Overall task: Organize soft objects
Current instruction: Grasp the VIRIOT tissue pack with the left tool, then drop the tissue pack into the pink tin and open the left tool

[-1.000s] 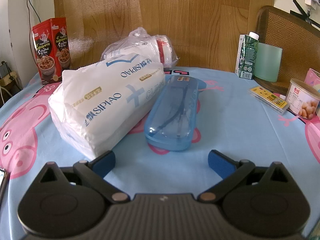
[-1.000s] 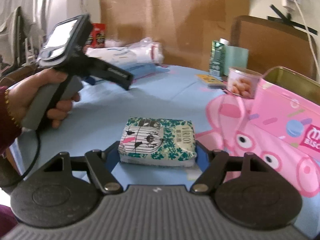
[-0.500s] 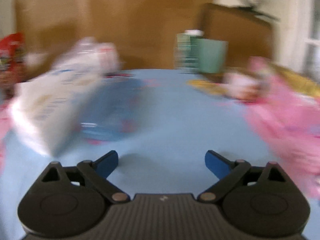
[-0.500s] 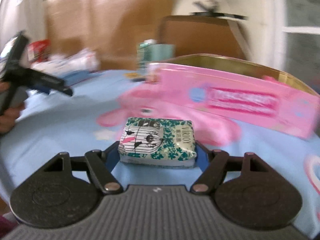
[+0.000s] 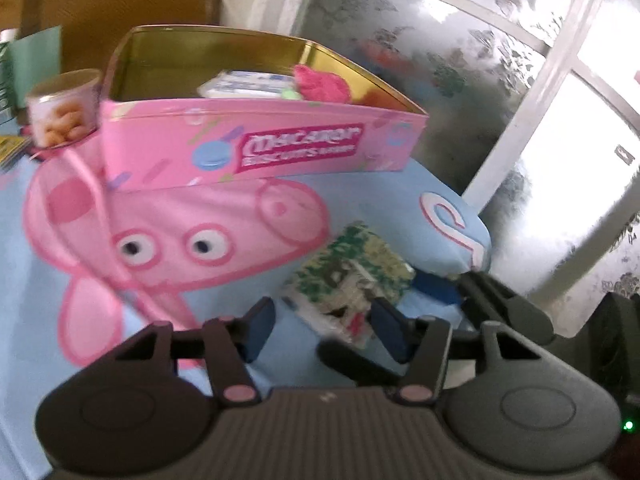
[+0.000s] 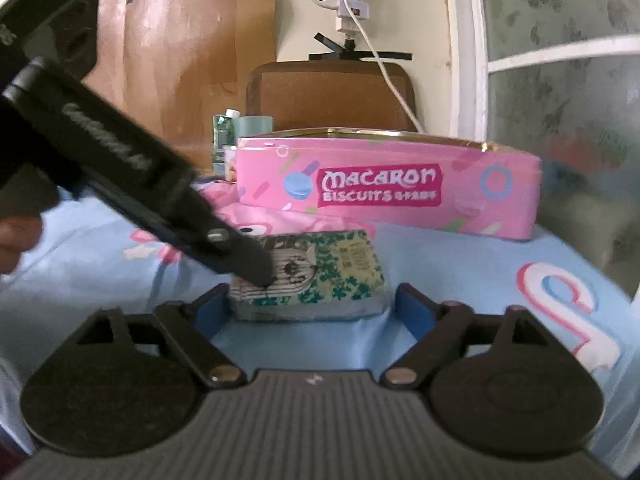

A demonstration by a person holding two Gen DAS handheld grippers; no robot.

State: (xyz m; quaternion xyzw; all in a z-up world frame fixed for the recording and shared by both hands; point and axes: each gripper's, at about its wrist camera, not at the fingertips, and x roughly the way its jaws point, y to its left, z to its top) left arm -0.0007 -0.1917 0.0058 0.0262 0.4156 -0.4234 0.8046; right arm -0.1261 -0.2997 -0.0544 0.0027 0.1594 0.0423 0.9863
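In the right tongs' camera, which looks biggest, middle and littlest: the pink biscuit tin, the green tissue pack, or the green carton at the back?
1. Pink biscuit tin
2. Green tissue pack, though it is nearer the camera
3. Green carton, small partly because it is far back

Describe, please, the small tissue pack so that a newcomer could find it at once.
Start at the open pink biscuit tin on the blue cartoon tablecloth. Just in front of it lies the small tissue pack, flat on the cloth. Its green leaf pattern and birdcage drawing set it apart from everything pink around it.
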